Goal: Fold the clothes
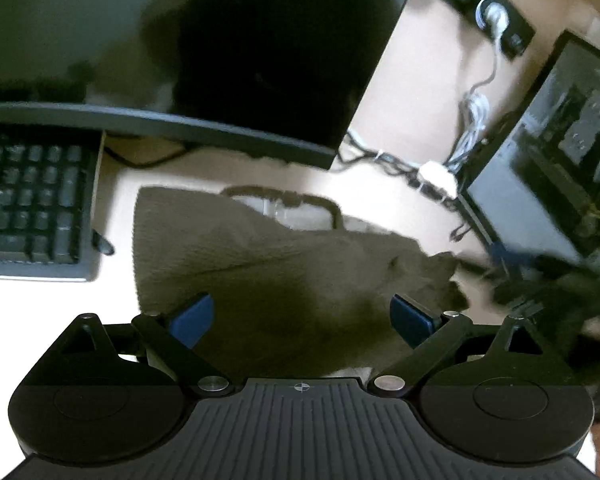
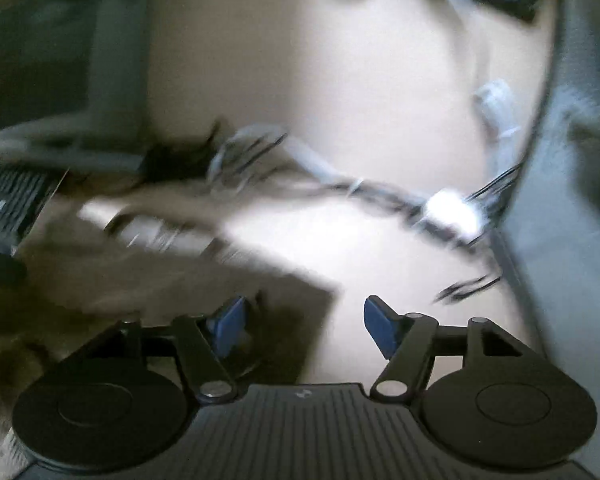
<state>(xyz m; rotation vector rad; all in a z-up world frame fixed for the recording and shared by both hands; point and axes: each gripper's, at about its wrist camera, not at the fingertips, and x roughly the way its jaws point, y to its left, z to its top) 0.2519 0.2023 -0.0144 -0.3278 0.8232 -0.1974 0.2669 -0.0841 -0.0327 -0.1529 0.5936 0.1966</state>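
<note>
Left tongs: our left tongs (image 1: pixel 302 318) hang released over the garment, blue pads (image 1: pixel 192 318) spread wide, with cloth showing between them and nothing pinched.

Right tongs: our right tongs (image 2: pixel 306 326) stand released too, their blue pads apart; the left pad sits over the garment's corner, the right pad over bare surface. No cloth is gripped between them. The view is heavily blurred.

Garment: an olive-brown garment (image 1: pixel 260 264) lies spread on the pale surface (image 1: pixel 116 300), directly ahead of our left tongs, one edge rumpled toward the right. From the right wrist the same garment (image 2: pixel 172 292) fills the lower left, its straight edge ending just left of the gap between the pads.

Beyond the garment: a clear hanger-like frame (image 1: pixel 296 208) lies at the cloth's far edge; we cannot tell exactly what it is.

Left side: a black keyboard (image 1: pixel 32 204) sits near the garment, apart from it.

Back: a dark monitor (image 1: pixel 220 52) rises behind the cloth.

Right side: a bundle of cables (image 1: pixel 432 172) trails across the surface to a black computer case (image 1: pixel 548 160).
</note>
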